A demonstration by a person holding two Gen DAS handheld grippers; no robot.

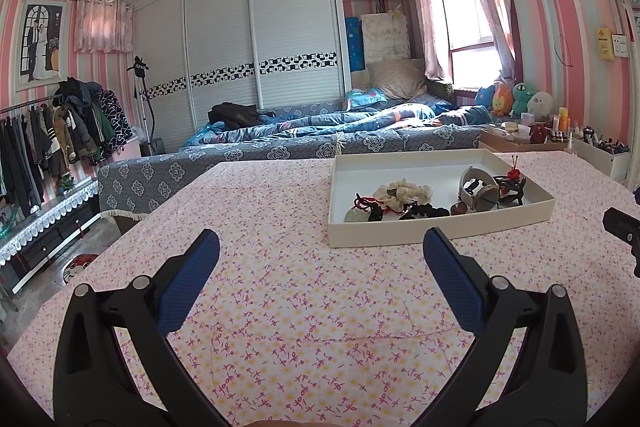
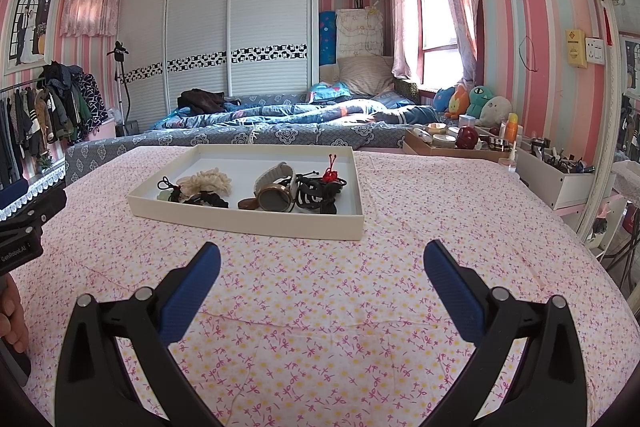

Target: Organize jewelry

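Both grippers spread wide, nothing held: left gripper (image 1: 320,251) and right gripper (image 2: 320,259) hover over bare floral tablecloth (image 2: 320,307). White tray (image 2: 256,219) sits just beyond the fingertips, ahead-right of the left pair, ahead-left of the right. Inside: watch (image 2: 276,193), cream scrunchie (image 2: 210,181), black hair ties (image 2: 208,201), red-knot cord (image 2: 330,173), all piled touching. Risk, my read: cords are tangled, so pinching one piece likely drags its neighbours or skids the light tray.

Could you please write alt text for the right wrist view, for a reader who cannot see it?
The open right gripper hovers, holding nothing, over a pink floral tablecloth, facing a shallow white tray that holds a watch, a cream scrunchie and dark hair accessories. A bedroom lies behind.
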